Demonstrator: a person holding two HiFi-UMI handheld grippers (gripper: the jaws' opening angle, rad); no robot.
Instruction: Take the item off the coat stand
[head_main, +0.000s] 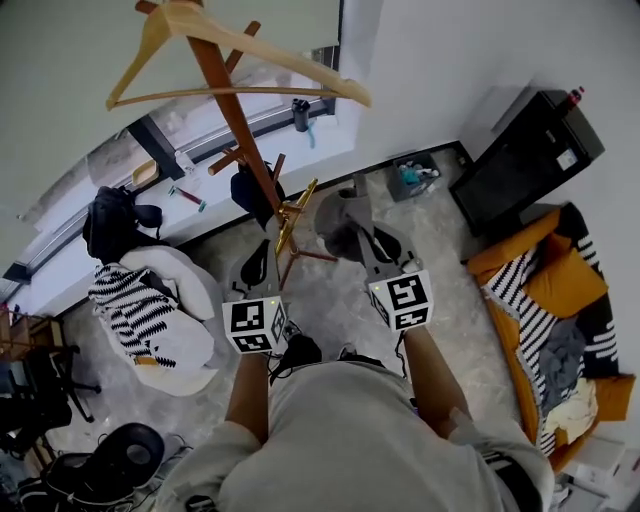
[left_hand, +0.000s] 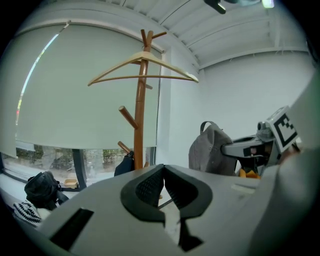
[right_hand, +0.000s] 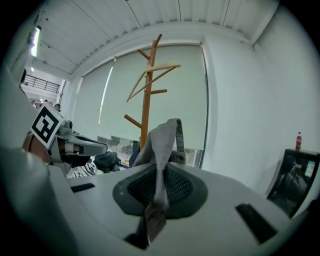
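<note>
The wooden coat stand (head_main: 236, 110) rises in front of me with a wooden hanger (head_main: 240, 60) near its top and a dark bag (head_main: 250, 190) on a lower peg. My right gripper (head_main: 368, 235) is shut on a grey fabric bag (head_main: 335, 215), held away from the stand to its right. In the right gripper view the bag's grey cloth (right_hand: 162, 142) is pinched between the pads (right_hand: 175, 187). My left gripper (head_main: 265, 240) is shut and holds nothing, close to the stand's foot. The left gripper view shows the stand (left_hand: 140, 110) ahead and the grey bag (left_hand: 212, 150) to the right.
A white chair with striped cloth (head_main: 150, 310) stands at the left, with a black backpack (head_main: 110, 220) by the window sill. A black cabinet (head_main: 525, 160) and an orange sofa (head_main: 560, 290) are at the right. A small bin (head_main: 415, 175) sits by the wall.
</note>
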